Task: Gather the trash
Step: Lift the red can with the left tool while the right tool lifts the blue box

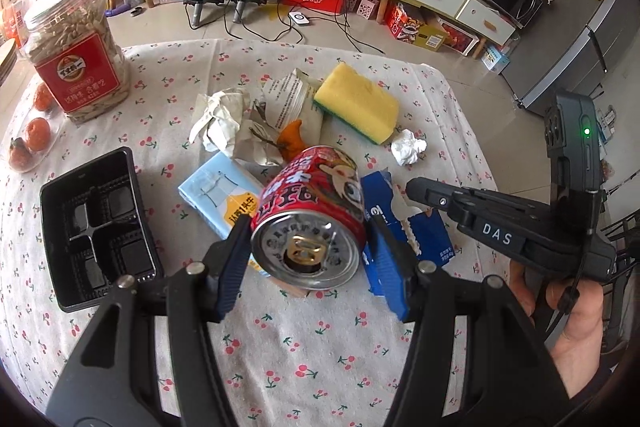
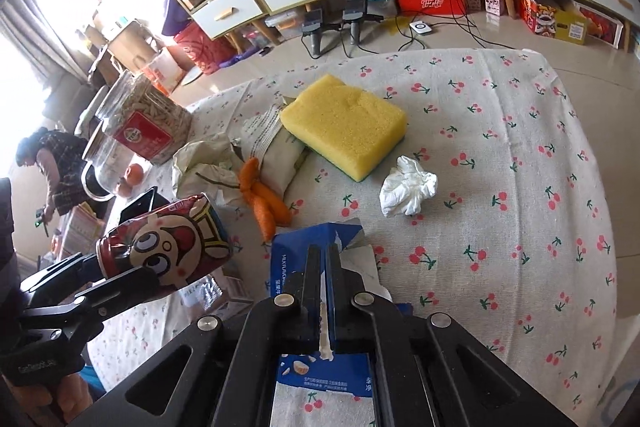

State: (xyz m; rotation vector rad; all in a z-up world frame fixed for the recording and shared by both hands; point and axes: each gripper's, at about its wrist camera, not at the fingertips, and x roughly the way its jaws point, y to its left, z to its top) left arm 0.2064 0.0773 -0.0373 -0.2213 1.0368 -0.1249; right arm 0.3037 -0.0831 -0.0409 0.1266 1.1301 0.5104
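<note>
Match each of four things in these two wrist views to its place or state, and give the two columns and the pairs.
Things:
1. red can
2. blue carton
3. sponge
4. black tray

Places or states:
A. lying on printed wrappers
B. empty, on the cloth at the table's left
C. pinched by the right gripper
D. gripped by the left gripper, off the table

Pairs: 1-D, 2-C, 3-A, 4-B

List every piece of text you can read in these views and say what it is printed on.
"DAS": label on the right gripper body.
"MILK FLAVO...", cut off: side of the blue carton held in the right jaws.
Large Chinese characters on the red can in the left gripper: distorted, unreadable.
Chinese lines on the seed jar's red label: too small.
Print on the pale blue carton and paper wrapper: too blurred.
</note>
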